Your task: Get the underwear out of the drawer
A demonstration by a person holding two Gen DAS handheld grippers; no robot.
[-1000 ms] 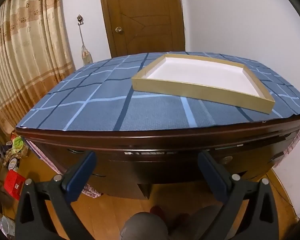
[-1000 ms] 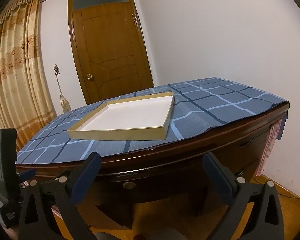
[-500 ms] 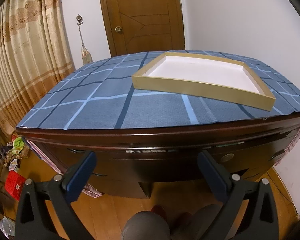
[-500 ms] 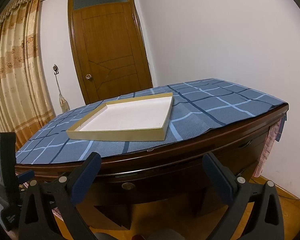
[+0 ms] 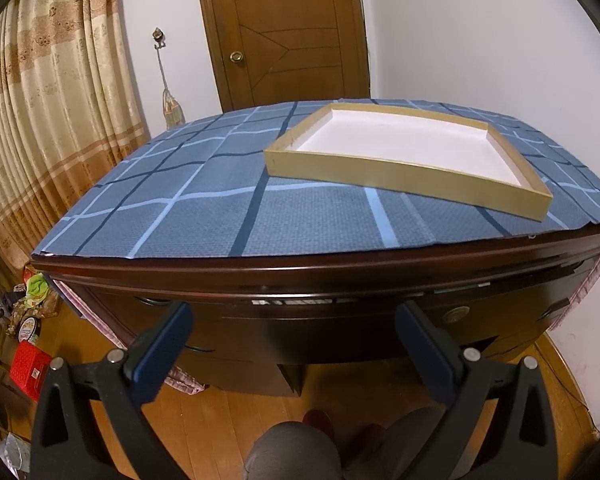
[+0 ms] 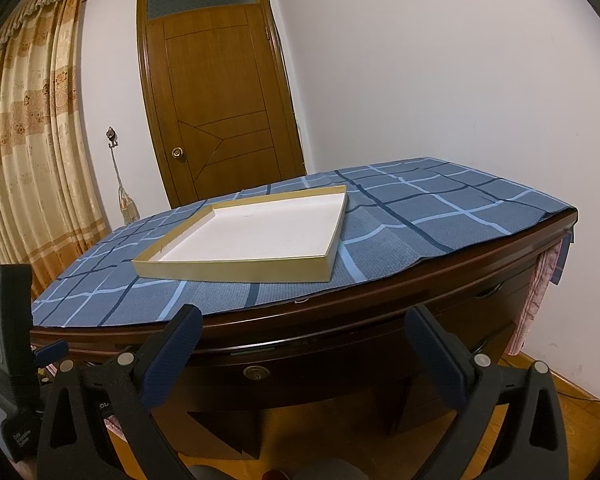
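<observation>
Dark desk [image 5: 340, 280] drawer [image 6: 300, 364] closed ahead of both grippers' fingers [image 5: 164, 344], spread apart, empty

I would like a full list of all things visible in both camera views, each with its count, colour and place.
tray: one, tan rim, white inside, nothing in it, on the checked cloth.
checked cloth: one, blue, covers the desk top.
desk: one, dark brown, drawers shut, no underwear showing.
door: one, brown, shut, behind the desk.
curtain: one, beige, at the left.
red box: one, on the floor at the left.
knee: one, grey, bottom of the left view.
left gripper: one, black with blue pads, open, before the desk front.
right gripper: one, same colours, open.
</observation>
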